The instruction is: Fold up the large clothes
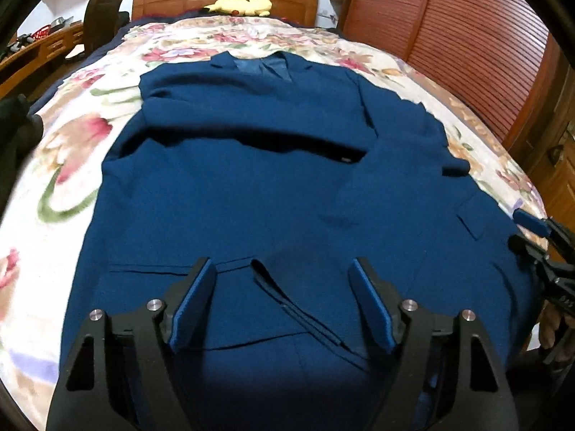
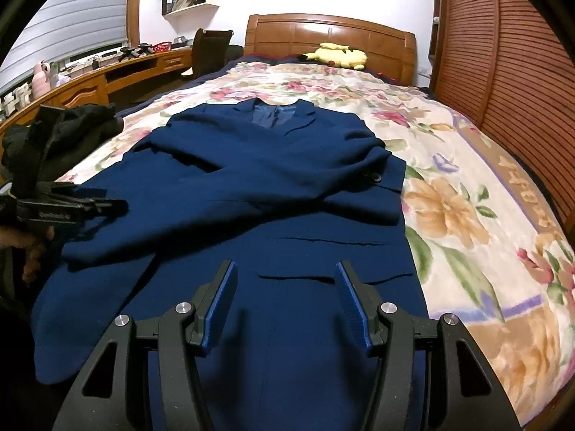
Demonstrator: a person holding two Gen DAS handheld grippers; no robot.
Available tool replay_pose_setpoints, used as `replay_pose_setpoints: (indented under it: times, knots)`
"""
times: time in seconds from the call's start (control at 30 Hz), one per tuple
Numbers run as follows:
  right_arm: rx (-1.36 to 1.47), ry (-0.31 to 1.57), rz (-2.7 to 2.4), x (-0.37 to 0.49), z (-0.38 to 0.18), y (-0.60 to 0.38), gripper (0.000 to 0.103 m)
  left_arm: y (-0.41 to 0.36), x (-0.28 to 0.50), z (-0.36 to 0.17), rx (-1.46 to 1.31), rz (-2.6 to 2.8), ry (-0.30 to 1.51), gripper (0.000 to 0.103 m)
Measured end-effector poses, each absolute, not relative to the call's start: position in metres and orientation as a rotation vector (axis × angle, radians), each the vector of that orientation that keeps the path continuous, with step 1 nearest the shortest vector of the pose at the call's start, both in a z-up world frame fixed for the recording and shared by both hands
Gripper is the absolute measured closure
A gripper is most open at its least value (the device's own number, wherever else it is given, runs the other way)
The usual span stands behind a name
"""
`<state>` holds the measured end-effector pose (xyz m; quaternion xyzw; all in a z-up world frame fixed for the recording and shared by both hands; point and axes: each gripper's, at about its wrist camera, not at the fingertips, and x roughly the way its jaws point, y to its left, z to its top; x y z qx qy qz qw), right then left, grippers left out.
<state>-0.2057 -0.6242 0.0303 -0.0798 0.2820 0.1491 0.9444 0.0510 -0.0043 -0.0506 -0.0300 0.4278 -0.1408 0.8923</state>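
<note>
Navy jacket (image 1: 251, 186) at frame centre, sleeves crossed; left gripper (image 1: 284, 269) and right gripper (image 2: 285, 273) fingers wide, empty. Single-layer hem pinch risks spilling sleeves.

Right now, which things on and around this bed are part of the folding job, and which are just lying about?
Part of the job:
blue jacket, spread on the bed, sleeves crossed over its front
left gripper, open
right gripper, open

Just lying about:
yellow plush toy by the headboard
dark clothes at the bed's edge
floral blanket
desk
</note>
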Motion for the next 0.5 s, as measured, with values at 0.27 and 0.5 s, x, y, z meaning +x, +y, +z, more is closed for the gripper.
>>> replay_pose_setpoints:
  times: [0.27, 0.5]
  knots:
    - [-0.138, 0.563, 0.300, -0.206, 0.028, -0.631, 0.045, -0.023, 0.033, -0.028, -0.008, -0.346, 0.810, 0.096]
    - [-0.123, 0.560, 0.285, -0.208, 0.029, -0.638, 0.045, -0.029, 0.006, 0.008, 0.006, -0.416, 0.706, 0.096]
